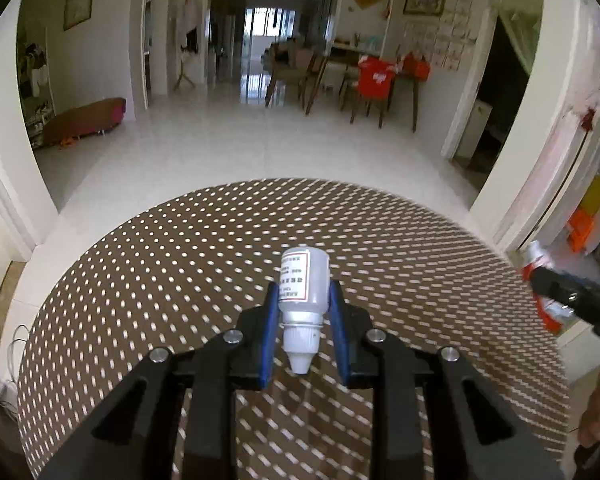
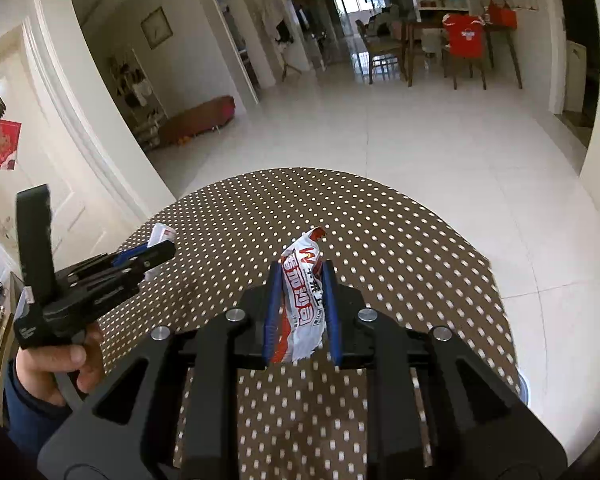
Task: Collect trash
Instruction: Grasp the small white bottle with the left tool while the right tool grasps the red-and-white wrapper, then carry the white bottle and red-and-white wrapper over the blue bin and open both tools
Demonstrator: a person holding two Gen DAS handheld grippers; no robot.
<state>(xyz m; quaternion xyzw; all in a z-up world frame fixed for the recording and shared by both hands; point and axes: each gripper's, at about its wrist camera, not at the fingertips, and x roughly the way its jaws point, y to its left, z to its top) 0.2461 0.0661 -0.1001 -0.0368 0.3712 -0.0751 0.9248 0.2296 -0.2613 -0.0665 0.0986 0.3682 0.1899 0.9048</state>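
Two claws loaded: left claw (image 1: 305, 300) pinches bottle (image 1: 303, 286), right claw (image 2: 302, 280) wrapper (image 2: 302, 304).

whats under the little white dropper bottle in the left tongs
Below the dropper bottle, held in the left tongs, is only the polka-dot tablecloth. The bottle and tongs hide the patch of cloth right beneath them.

Both wrist views look forward, close above the dotted table (image 1: 380, 240), sharing it and the dining area (image 2: 440, 40).

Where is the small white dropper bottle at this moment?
The white dropper bottle is clamped between the blue fingers of the left gripper, above the dotted round table, nozzle toward the camera.
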